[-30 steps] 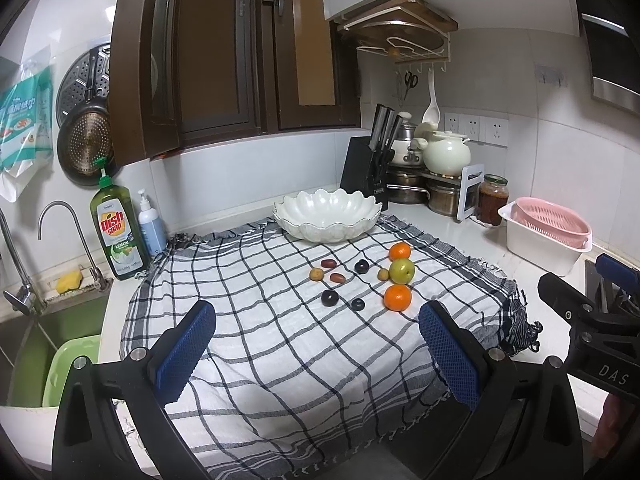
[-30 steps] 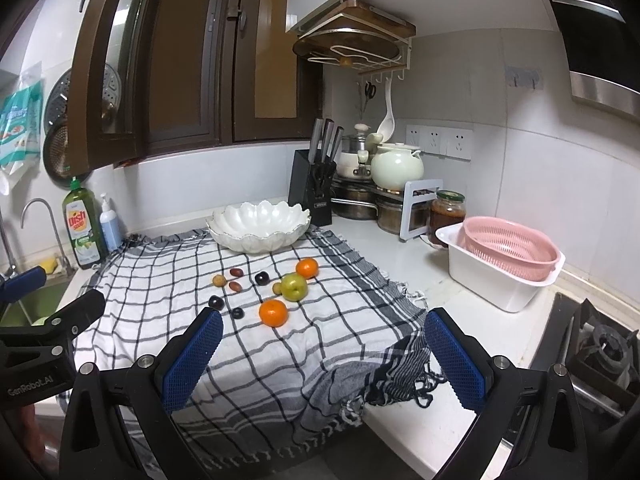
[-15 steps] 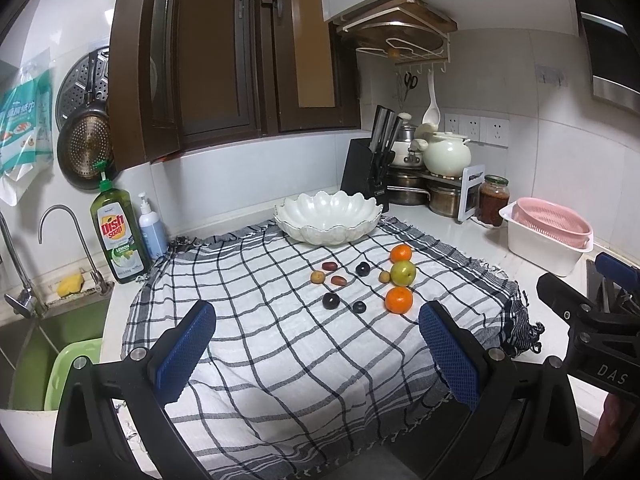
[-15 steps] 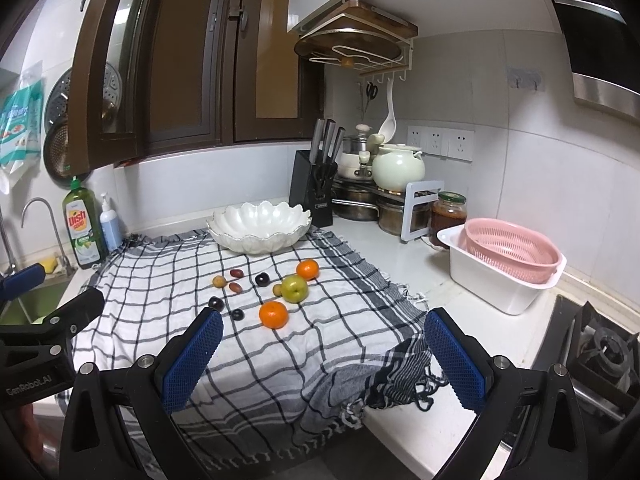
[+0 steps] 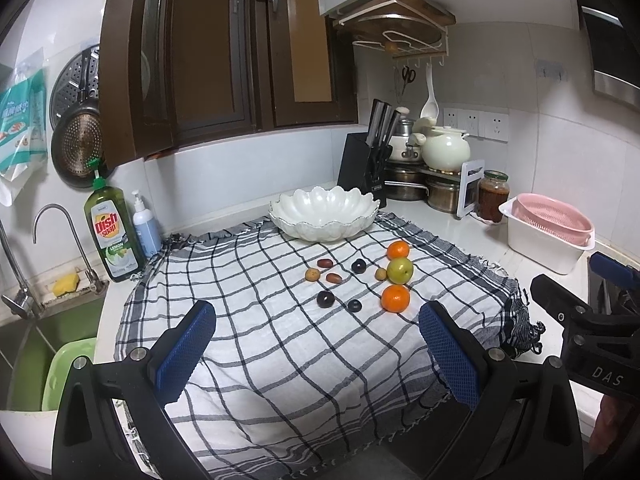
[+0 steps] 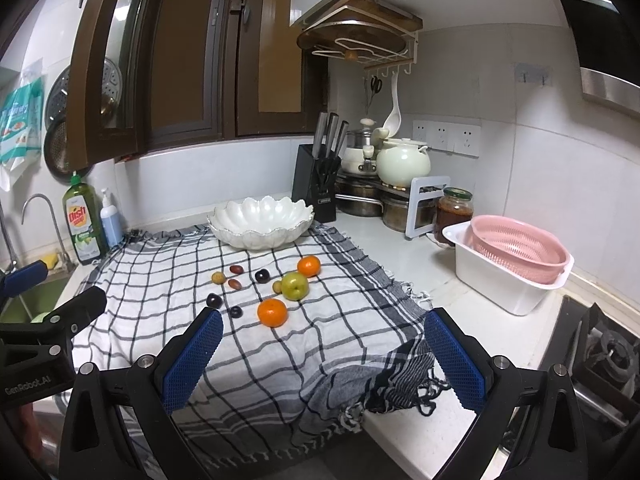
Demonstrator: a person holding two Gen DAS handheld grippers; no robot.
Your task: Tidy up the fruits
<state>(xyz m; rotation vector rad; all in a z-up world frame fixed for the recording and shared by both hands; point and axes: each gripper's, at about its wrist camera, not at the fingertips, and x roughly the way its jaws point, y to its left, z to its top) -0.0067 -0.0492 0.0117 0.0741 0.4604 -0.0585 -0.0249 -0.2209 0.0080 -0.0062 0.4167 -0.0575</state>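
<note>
Fruit loose on checked cloth (image 5: pixel 280 352) — both tools spread wide, holding nothing.

Left gripper (image 5: pixel 316 344) and right gripper (image 6: pixel 320 354) hover over the cloth's near edge, blue ribbed pads apart. Beyond them: two oranges (image 5: pixel 395 298), a green apple (image 5: pixel 399 270) between them, dark plums (image 5: pixel 325 299) and small brown fruits — possibly dates or longans, too small to tell. Scalloped white bowl (image 5: pixel 324 212), glossy, sits at the far edge of the cloth. Knife block (image 6: pixel 320 188) just behind it; pink colander (image 6: pixel 520 248) in a white tub at right; dish soap bottle (image 5: pixel 112 232) far left by the sink.
</note>
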